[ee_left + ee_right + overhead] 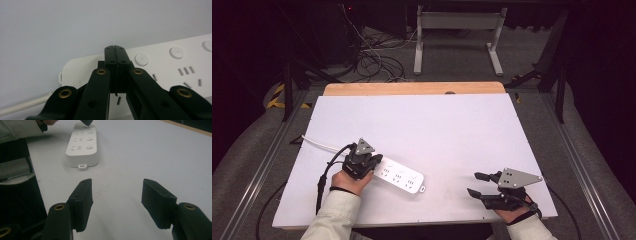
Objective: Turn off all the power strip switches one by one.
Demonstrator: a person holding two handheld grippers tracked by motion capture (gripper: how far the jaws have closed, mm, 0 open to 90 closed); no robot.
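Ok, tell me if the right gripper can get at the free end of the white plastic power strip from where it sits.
Probably yes: the right gripper has its jaws open, facing the white plastic power strip, with bare white tabletop between them.

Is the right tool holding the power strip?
No: the right tool is open above bare table, apart from the power strip, with nothing between its jaws.

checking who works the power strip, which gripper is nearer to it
Left. The left gripper sits over the power strip at its cable end, jaws shut. The right gripper lies apart on the table, open.
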